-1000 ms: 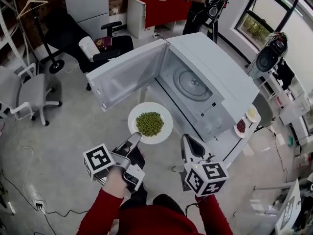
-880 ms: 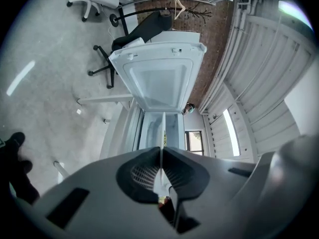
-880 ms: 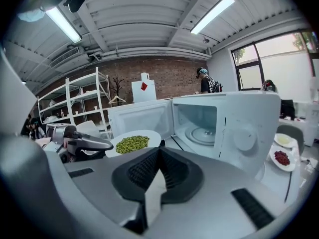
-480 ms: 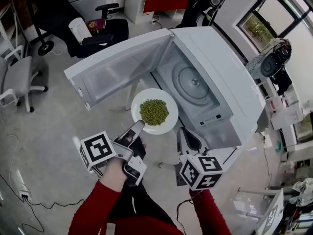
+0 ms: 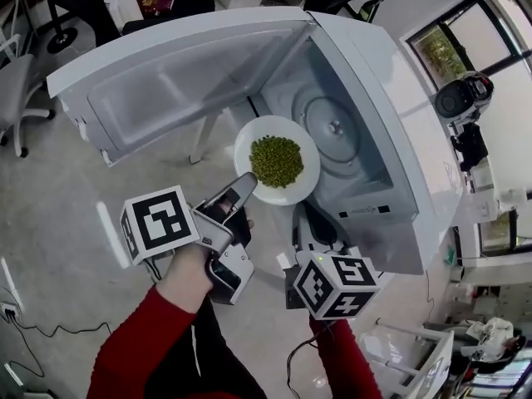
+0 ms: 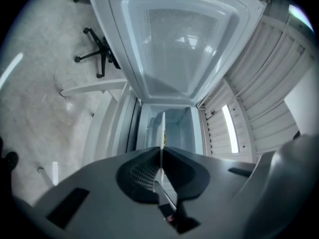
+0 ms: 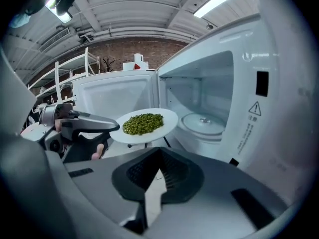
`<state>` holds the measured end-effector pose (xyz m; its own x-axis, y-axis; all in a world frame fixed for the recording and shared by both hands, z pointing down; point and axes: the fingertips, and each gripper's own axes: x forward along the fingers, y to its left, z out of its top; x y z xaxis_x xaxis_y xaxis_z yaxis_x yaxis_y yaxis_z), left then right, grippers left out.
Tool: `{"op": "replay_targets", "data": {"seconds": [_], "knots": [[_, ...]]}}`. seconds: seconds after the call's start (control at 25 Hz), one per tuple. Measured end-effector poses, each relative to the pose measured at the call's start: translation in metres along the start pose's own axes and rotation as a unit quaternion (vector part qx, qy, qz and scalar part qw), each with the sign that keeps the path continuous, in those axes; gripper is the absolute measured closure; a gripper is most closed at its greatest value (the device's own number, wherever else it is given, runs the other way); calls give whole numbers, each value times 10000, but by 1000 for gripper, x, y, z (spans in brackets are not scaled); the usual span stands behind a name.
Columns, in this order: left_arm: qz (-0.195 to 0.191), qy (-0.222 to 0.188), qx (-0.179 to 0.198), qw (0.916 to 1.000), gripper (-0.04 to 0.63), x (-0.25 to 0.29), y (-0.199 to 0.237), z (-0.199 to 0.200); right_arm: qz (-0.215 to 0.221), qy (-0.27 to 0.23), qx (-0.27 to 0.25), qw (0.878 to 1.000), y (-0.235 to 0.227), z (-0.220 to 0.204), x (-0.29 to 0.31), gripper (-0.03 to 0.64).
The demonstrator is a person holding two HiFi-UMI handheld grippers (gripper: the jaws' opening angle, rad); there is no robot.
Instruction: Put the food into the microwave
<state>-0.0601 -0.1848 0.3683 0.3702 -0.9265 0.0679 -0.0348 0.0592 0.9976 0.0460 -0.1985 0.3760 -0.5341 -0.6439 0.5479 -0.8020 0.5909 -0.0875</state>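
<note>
A white plate (image 5: 292,192) heaped with green peas (image 5: 277,160) hangs level in front of the open microwave (image 5: 399,115), just short of its glass turntable (image 5: 332,127). My left gripper (image 5: 247,181) is shut on the plate's near rim. In the left gripper view the plate (image 6: 163,131) stands edge-on between the jaws of the left gripper (image 6: 161,151). My right gripper (image 5: 302,214) sits below and to the right of the plate, at the microwave's front, shut and holding nothing. The right gripper view shows the right gripper (image 7: 159,151), the peas (image 7: 143,123), the turntable (image 7: 204,122) and the left gripper (image 7: 107,127).
The microwave door (image 5: 183,81) swings wide to the left, beside the plate's path. A grey office chair (image 5: 12,98) stands on the floor at far left. A black device on a stand (image 5: 461,98) is right of the microwave. Cables (image 5: 17,314) lie on the floor.
Both grippers have moved toward the microwave. The plate of peas, earlier out in front of the door, now sits at the mouth of the cavity near the turntable.
</note>
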Motion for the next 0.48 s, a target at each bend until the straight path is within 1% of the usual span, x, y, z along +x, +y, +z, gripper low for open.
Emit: {"op": "replay_targets", "data": {"seconds": [0.16, 0.32, 0.48], "knots": [[-54, 161, 202, 9997, 571, 27, -3, 5, -79, 47, 30, 10000, -9, 8, 15, 603], [-92, 311, 439, 9985, 571, 43, -4, 7, -156, 96, 137, 9997, -6, 0, 20, 603], [-133, 488, 473, 9976, 571, 72, -15, 9, -173, 168, 266, 9994, -10, 2, 25, 603]]}}
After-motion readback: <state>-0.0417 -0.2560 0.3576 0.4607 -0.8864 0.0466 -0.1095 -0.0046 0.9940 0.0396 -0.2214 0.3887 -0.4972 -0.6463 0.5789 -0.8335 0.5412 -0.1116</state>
